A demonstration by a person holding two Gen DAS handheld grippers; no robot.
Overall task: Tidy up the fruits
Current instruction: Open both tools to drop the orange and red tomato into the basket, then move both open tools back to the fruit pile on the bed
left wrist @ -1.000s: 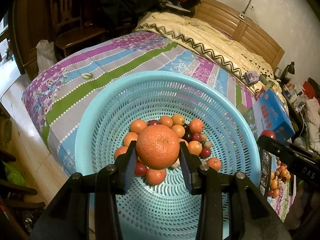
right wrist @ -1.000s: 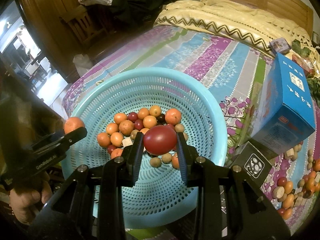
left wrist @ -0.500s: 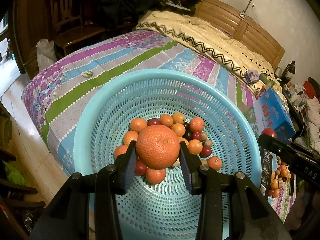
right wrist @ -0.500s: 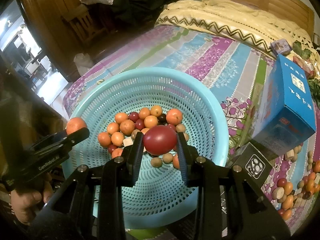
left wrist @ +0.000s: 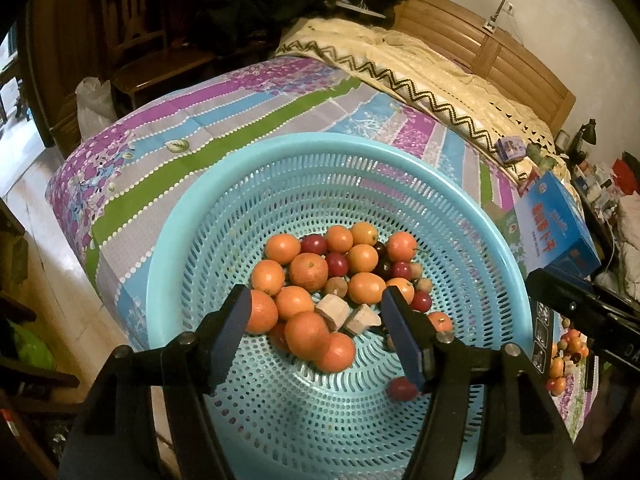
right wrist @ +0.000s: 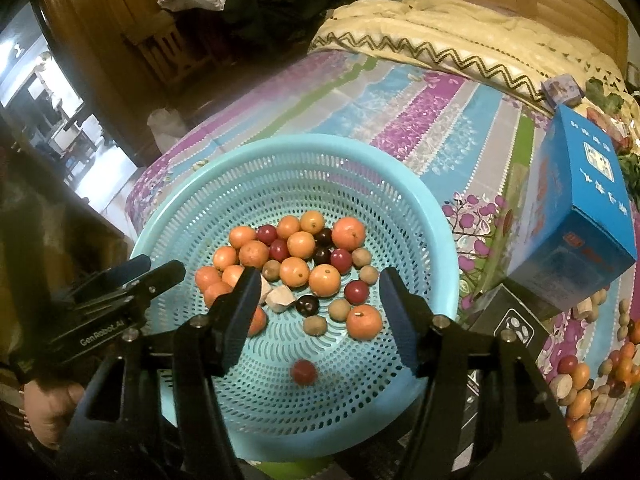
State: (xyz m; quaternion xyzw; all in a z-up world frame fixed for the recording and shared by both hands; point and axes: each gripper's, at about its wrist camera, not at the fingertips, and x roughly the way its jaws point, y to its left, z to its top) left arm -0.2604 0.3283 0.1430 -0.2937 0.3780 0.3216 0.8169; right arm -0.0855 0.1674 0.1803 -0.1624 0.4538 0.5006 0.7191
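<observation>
Turquoise basket point(left wrist: 168, 280) now holds both drops: left tongs point(left wrist: 316, 330) and right tongs point(right wrist: 316, 318) gape apart above it, the orange point(left wrist: 308, 334) joining the pile, the red fruit point(right wrist: 303, 372) rolling near its front wall.

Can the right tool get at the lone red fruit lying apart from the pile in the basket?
Probably yes: the right tool is open above the basket, and the red fruit lies alone with nothing over it.
</observation>
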